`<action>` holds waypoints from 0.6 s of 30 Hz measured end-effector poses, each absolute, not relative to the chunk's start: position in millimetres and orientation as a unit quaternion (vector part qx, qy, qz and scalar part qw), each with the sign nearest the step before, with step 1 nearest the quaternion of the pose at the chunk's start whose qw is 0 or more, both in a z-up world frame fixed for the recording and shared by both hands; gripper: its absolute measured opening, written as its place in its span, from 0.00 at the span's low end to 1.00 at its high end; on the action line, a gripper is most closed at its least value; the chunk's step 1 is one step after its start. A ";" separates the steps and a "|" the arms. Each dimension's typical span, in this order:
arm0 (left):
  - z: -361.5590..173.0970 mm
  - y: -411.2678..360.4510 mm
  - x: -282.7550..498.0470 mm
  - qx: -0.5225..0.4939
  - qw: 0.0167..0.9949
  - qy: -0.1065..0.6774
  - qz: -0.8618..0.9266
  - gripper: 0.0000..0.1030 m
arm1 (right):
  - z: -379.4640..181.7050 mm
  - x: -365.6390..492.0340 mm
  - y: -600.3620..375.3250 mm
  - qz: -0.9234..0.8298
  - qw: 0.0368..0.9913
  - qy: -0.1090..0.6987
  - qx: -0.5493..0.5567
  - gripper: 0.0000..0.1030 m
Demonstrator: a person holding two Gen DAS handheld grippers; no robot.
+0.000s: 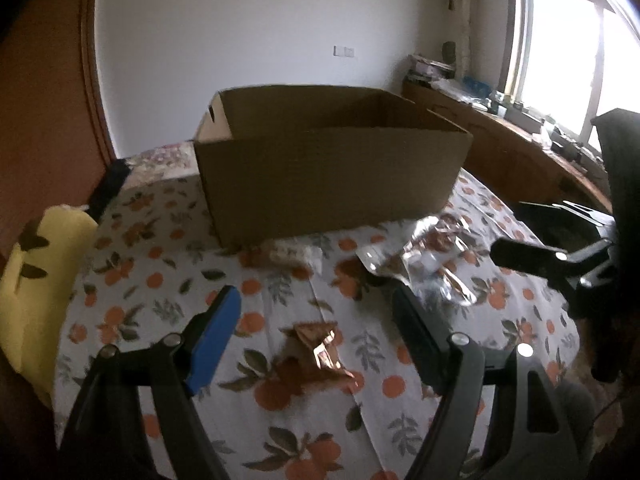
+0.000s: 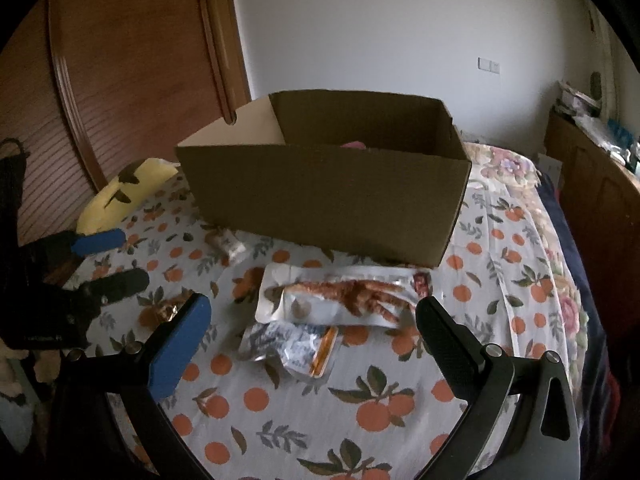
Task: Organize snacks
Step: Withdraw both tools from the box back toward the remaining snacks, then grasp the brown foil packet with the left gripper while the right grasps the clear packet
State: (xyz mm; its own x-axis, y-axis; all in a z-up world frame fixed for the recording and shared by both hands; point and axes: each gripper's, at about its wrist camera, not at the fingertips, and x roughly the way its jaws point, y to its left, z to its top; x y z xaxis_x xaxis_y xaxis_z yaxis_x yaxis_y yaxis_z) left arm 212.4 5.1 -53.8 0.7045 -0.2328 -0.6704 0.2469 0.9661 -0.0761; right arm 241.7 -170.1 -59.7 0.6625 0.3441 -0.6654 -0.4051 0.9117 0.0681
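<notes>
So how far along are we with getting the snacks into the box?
Barely started. The cardboard box shows only something pink inside. Nothing is in hand: the left gripper and the right gripper are both open and empty. Still on the bedsheet: the chicken-feet packet, the crumpled wrapper, the small white packet by the box, and the brown wrapper between the left fingers.
</notes>
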 end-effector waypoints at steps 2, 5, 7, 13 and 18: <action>-61.6 6.8 211.1 -0.002 0.918 0.373 -0.135 0.75 | -64.8 241.1 -169.2 0.205 0.909 0.361 -0.044 1.00; -75.6 8.9 211.2 -0.012 0.910 0.391 -0.138 0.75 | -73.4 239.6 -168.0 0.205 0.906 0.368 -0.044 1.00; -85.1 9.4 211.5 -0.014 0.906 0.401 -0.137 0.75 | -79.1 239.2 -166.6 0.206 0.904 0.372 -0.043 1.00; -104.5 6.1 216.8 -0.024 0.895 0.422 -0.141 0.68 | -95.2 241.8 -163.1 0.208 0.899 0.384 -0.036 1.00; -113.0 -2.0 220.6 -0.015 0.895 0.427 -0.130 0.60 | -105.3 244.9 -164.4 0.206 0.895 0.393 -0.031 1.00</action>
State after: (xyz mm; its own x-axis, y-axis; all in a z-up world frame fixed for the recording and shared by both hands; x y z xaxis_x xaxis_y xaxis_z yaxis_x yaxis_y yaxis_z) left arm 220.6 -2.0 -113.0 0.6018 -0.2444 -0.7604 0.2196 0.9660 -0.1367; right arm 244.9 -164.4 -105.3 0.6054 0.3452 -0.7172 -0.3939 0.9129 0.1070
